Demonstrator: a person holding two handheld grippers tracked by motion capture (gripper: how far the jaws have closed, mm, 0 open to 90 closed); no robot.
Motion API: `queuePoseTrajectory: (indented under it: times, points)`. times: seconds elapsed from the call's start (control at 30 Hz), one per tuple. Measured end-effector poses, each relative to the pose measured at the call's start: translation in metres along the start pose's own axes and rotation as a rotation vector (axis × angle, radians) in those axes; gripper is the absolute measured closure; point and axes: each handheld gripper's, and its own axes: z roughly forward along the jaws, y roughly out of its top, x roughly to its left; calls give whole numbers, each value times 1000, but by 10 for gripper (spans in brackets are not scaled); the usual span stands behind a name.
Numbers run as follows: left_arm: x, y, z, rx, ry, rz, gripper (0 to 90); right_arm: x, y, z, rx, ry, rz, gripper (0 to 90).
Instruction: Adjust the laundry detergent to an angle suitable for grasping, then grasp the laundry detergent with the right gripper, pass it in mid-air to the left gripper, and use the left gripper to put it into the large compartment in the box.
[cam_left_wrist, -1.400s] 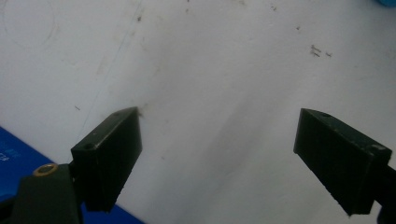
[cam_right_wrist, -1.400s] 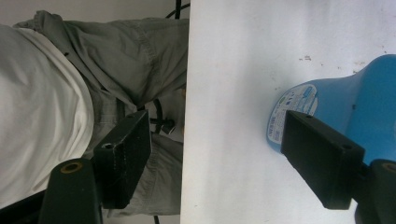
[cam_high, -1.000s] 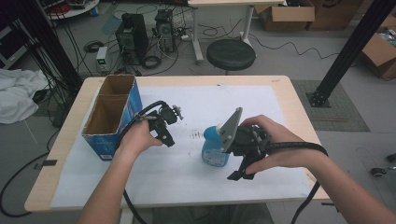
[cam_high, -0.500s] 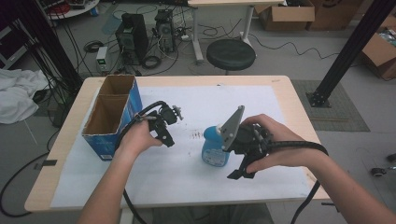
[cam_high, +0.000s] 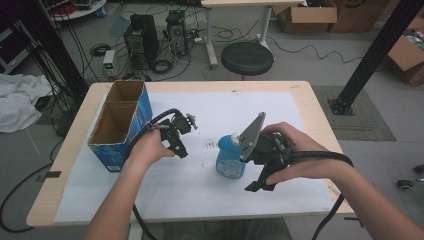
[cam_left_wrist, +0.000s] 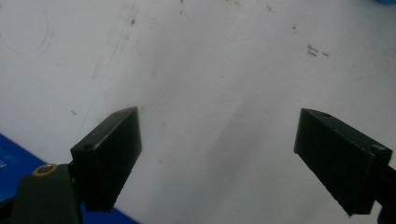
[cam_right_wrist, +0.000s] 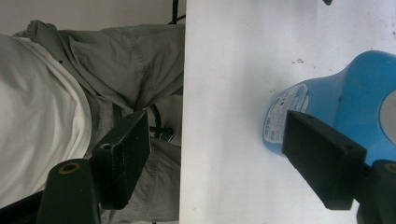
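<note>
Room: workshop floor beyond the bench, with a round black stool (cam_high: 247, 58), computer towers (cam_high: 141, 39) and loose cables at the far side, cardboard cartons at far right.
Bench (cam_high: 300, 92): pale wood top, mostly covered by a white sheet (cam_high: 220, 107) with a few small marks near the middle.
Item 1: blue bottle (cam_high: 230, 157), upright on the sheet, slightly right of centre, white cap on top.
Item 2: open cardboard box (cam_high: 120, 122) with blue sides and two compartments, at the left of the sheet; nothing can be seen inside it.
Left hand-held gripper (cam_high: 181, 145): released, jaws wide apart over bare sheet, nothing between them; it sits just right of the box, well apart from the bottle.
Right hand-held gripper (cam_high: 259, 184): released, jaws spread; in the right gripper view (cam_right_wrist: 219, 154) the bottle lies against the outside of one jaw, not between the two, and the jaws point toward the near edge.
Step in hand: judged to be the approach to the bottle, no grasp yet made.
Next move: likely calls for turning the right hand-held gripper so the bottle body sits between the jaws, then closing.
Open room: clear sheet between bottle and box, and on the near side.
Edges: near bench edge lies close under the right hand; a nudge could tip the bottle.
</note>
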Motion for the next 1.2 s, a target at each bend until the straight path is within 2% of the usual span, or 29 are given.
queuePoseTrajectory:
  times: [0.27, 0.57, 0.77, 0.9, 1.17, 1.2]
  points:
    - [-2, 6, 1, 7, 6, 17, 155, 1, -4, -1, 7, -5, 7, 238]
    - [-5, 8, -1, 7, 10, 22, 155, 4, -9, -8, -24, -20, 14, 232]
    - [-4, 4, -4, 2, 13, 14, 155, 3, -14, -15, -72, -27, 22, 210]
    - [-4, 3, -6, 0, 14, 12, 156, 0, -20, -20, -131, -38, 27, 196]
    - [-4, 2, -6, -1, 16, 11, 155, -3, -40, -27, -226, -61, 72, 184]
    - [-4, 2, -6, 0, 17, 11, 155, -4, -44, -29, -252, -70, 87, 183]
